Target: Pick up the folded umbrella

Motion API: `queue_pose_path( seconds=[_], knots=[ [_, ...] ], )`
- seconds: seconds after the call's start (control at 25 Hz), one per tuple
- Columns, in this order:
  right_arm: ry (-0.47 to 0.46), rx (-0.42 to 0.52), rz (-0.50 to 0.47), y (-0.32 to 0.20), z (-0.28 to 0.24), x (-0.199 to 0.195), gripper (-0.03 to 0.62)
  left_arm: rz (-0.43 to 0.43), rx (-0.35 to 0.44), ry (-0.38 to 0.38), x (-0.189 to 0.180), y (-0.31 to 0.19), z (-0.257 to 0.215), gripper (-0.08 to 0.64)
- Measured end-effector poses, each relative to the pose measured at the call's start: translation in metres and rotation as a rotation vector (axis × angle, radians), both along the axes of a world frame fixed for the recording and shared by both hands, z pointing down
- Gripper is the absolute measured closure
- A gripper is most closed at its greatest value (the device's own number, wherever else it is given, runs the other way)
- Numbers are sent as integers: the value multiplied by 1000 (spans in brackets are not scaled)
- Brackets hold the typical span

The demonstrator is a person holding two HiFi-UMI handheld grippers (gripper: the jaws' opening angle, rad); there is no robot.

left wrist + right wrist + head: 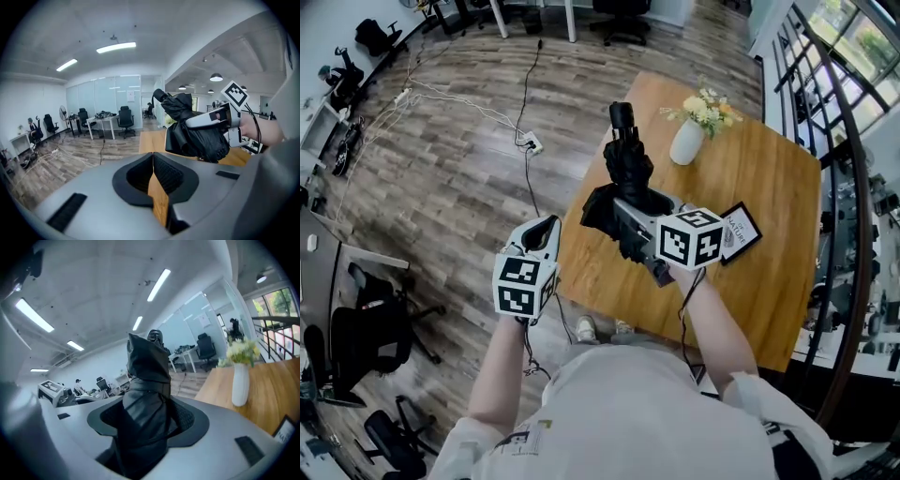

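Note:
The folded black umbrella (628,173) is off the wooden table (759,187) and points up and away, its knob end highest. My right gripper (628,220) is shut on its bunched fabric. In the right gripper view the umbrella (147,376) fills the gap between the jaws of that gripper (147,416). My left gripper (547,227) hangs left of the table over the floor, apart from the umbrella. The left gripper view has its jaws (153,176) together with nothing in them, and the umbrella (187,122) in the right gripper (213,118) to the upper right.
A white vase of flowers (686,142) stands on the table beyond the umbrella, also seen as the vase (240,383) at the right. A small framed card (739,232) lies by my right hand. Cables and a power strip (532,143) cross the wooden floor; office chairs (366,337) stand at left.

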State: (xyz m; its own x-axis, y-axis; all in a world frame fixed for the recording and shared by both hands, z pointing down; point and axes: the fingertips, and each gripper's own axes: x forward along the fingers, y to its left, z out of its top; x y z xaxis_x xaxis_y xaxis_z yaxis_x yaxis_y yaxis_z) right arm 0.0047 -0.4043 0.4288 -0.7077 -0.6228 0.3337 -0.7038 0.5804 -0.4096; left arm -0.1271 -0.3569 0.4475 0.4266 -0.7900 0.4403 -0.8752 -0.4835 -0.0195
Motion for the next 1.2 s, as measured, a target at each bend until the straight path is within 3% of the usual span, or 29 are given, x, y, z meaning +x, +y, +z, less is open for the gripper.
queue_pose_path(
  seconds=[0.36,0.52,0.72,0.84,1.04,1.2],
  knots=[
    [-67,380,12,40,-161,9,310,-6,366,33,-3,19,-162,540],
    [-93,499,16,66,-201,14,308,-38,511,19,-9,41,-211,540],
    [-102,605,58,91,-226,24,308,-82,632,-41,-17,66,-244,540],
    [-114,642,90,105,-232,31,308,-77,669,-30,-15,80,-255,540],
    [-68,708,158,117,-231,43,308,-78,605,5,-15,84,-243,540],
    [-47,724,156,126,-221,39,307,-66,594,21,-25,83,-226,541]
  ],
)
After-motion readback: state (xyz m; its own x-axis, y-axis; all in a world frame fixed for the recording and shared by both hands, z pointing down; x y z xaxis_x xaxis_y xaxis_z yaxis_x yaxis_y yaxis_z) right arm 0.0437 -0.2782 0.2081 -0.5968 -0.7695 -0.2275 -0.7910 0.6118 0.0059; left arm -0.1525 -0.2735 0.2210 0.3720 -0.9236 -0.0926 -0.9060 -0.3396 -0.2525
